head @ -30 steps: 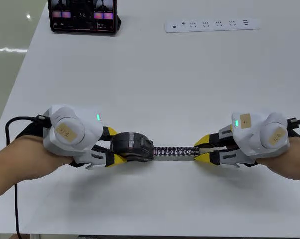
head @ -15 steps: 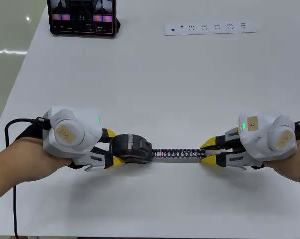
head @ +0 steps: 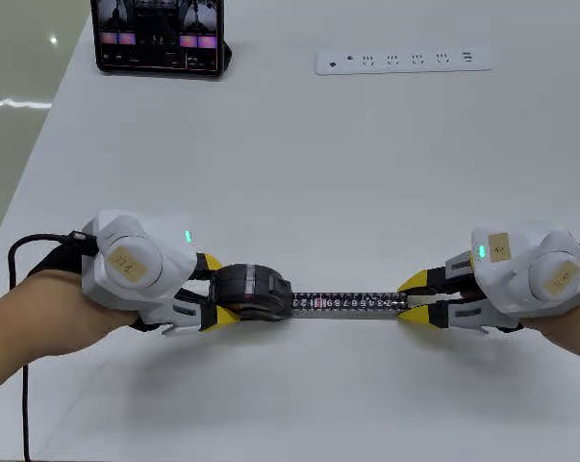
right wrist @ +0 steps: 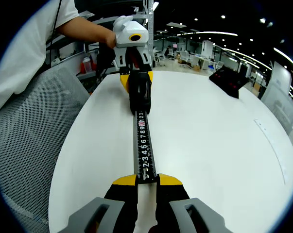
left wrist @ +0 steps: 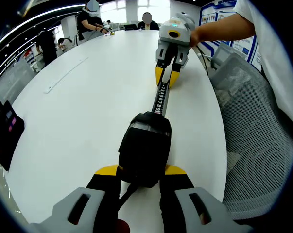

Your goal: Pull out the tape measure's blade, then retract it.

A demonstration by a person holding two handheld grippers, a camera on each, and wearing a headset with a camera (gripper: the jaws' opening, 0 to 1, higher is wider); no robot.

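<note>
Near the front edge of the white table, the left gripper clamps the black tape measure while the right gripper pinches its stretched-out blade by the tip

The left gripper clamps the tape measure on the white table; the right gripper pinches the tip of its extended blade. A power strip lies far beyond.

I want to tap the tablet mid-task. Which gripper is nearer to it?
Left. The left gripper, shut on the tape measure, sits on the same side of the table as the tablet; the right gripper, shut on the blade, is farther off to the right.
</note>
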